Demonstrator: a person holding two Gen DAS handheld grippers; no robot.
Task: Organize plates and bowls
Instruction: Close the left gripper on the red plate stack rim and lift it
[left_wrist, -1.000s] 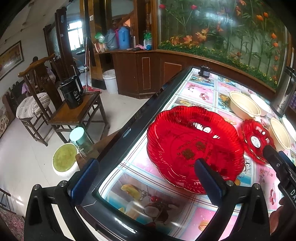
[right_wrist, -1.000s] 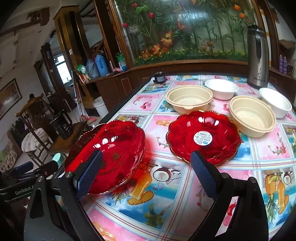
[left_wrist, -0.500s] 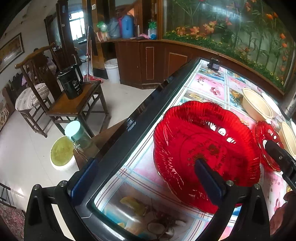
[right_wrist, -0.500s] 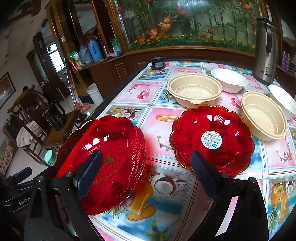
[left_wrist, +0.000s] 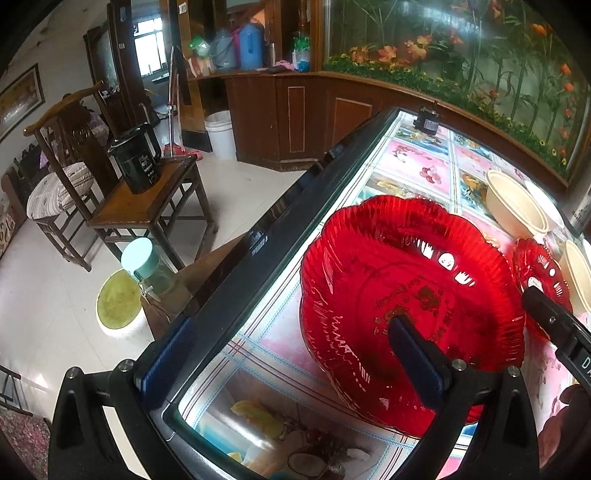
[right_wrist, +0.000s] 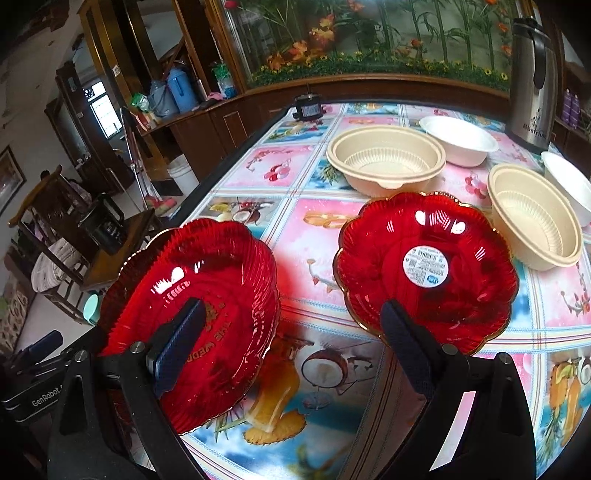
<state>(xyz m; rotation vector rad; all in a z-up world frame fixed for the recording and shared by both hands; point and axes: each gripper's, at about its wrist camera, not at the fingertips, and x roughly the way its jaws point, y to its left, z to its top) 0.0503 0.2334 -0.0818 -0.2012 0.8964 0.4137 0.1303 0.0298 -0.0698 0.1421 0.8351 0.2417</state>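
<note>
beside the table's dark left edge (left_wrist: 236, 284), a stack of red plates (left_wrist: 399, 280) sits on the fruit-printed tablecloth (right_wrist: 295, 177). the left gripper (left_wrist: 288, 354) is spread wide, one finger out past the table edge, the other blue pad (left_wrist: 413, 362) over the middle of the stack; whether that pad touches the stack i cannot tell. the right gripper (right_wrist: 291, 343) is also wide apart and holds nothing, its left finger (right_wrist: 177, 343) in front of the stack (right_wrist: 195, 295) and its right finger (right_wrist: 406, 347) before a single red plate with a round sticker (right_wrist: 428, 266), which lies just right of the stack. behind that single plate rest two beige bowls (right_wrist: 384, 158) and (right_wrist: 532, 218), with a white bowl (right_wrist: 458, 140) farther back and a steel thermos (right_wrist: 532, 81) near the far right corner. left of the table, a wooden chair (left_wrist: 147, 206) carries a dark kettle (left_wrist: 136, 162).
</note>
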